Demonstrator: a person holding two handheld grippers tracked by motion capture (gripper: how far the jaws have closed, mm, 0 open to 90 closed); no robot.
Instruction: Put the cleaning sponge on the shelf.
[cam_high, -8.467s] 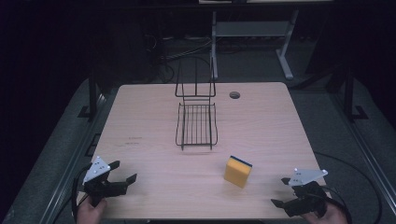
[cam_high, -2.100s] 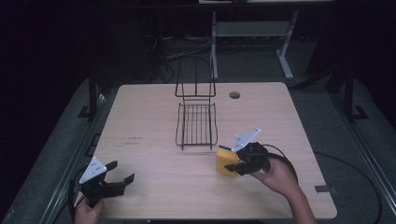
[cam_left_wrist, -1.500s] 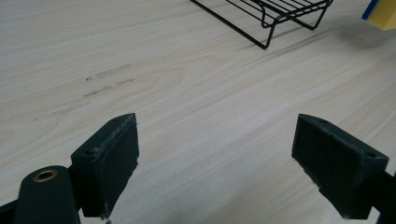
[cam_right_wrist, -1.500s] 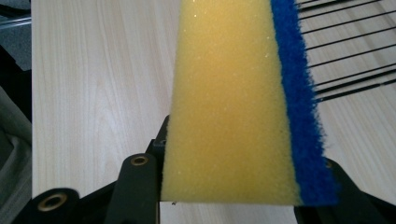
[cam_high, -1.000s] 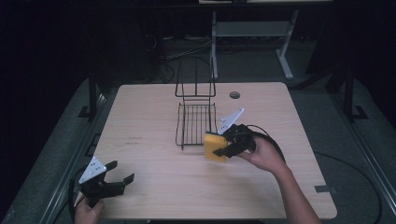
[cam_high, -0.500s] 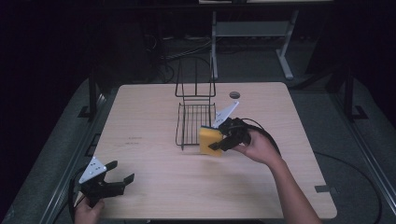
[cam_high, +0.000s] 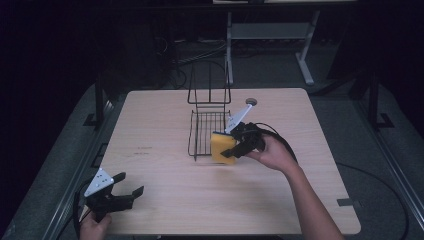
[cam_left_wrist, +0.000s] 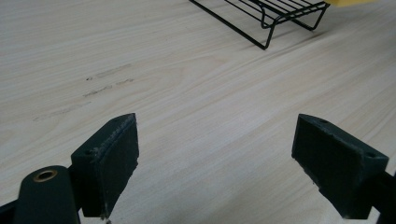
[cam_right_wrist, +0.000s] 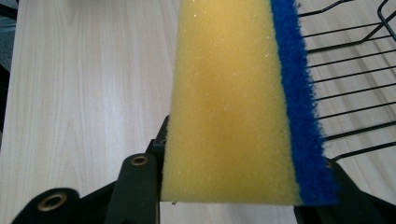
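Nearest the person, the left gripper (cam_high: 116, 196) sits low at the table's (cam_high: 165, 210) front left corner with its jaws spread wide and nothing between them; the left gripper view shows bare wood between the two black pads (cam_left_wrist: 109, 161), with faint scuff marks (cam_left_wrist: 105, 84) on the wood farther off. Farther in, near the table's middle, the right gripper (cam_high: 235, 150) is clamped on a yellow sponge (cam_high: 222, 147), held up beside the front right edge of a black wire rack (cam_high: 202, 132). The right gripper view adds what the high view cannot resolve: a blue scouring layer (cam_right_wrist: 299, 102) along the sponge's side toward the rack, whose wires (cam_right_wrist: 350, 70) lie just past it. The rack's tray looks empty, and its arched back (cam_high: 209, 82) stands upright at the far end.
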